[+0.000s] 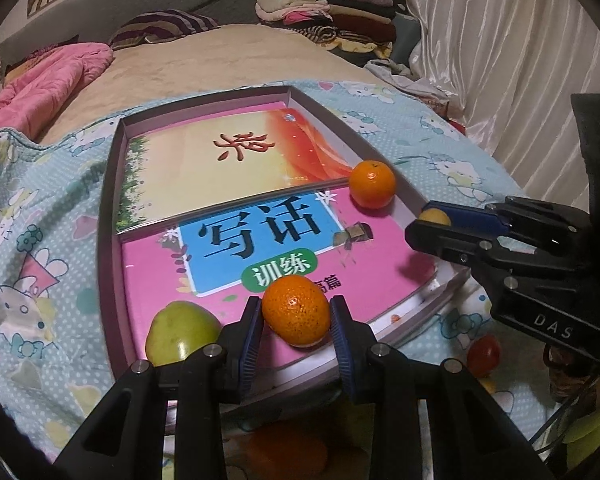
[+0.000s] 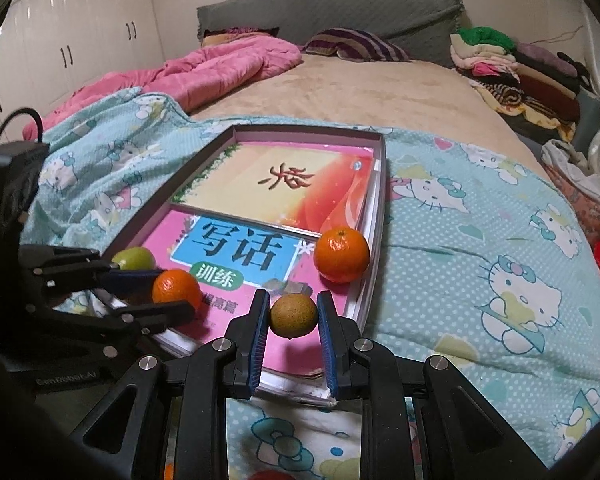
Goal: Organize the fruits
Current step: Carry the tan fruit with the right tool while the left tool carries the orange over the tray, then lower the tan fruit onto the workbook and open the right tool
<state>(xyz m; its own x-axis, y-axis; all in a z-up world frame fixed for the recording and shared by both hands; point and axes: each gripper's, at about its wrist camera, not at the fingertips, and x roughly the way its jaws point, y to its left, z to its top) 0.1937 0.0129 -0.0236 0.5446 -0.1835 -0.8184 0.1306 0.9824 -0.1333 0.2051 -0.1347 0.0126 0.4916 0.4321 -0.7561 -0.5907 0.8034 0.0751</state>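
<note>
A shallow box tray (image 1: 112,184) lined with books lies on the cartoon-cat bedspread. My left gripper (image 1: 296,320) is shut on a mandarin (image 1: 296,310) just above the tray's near end. Beside it a green fruit (image 1: 182,336) rests in the tray's near left corner. A second mandarin (image 1: 372,184) sits by the right rim. My right gripper (image 2: 293,318) is shut on a small brownish-yellow fruit (image 2: 293,315) over the tray (image 2: 382,184), near that second mandarin (image 2: 342,254). The left gripper (image 2: 176,290) shows at left with its mandarin (image 2: 174,285).
A cherry tomato (image 1: 484,354) lies on the bedspread right of the tray. A pink quilt (image 2: 220,72) and a striped pillow (image 2: 356,46) lie toward the headboard. Folded clothes (image 2: 512,64) are stacked at the far right. Curtains (image 1: 520,60) hang along the right side.
</note>
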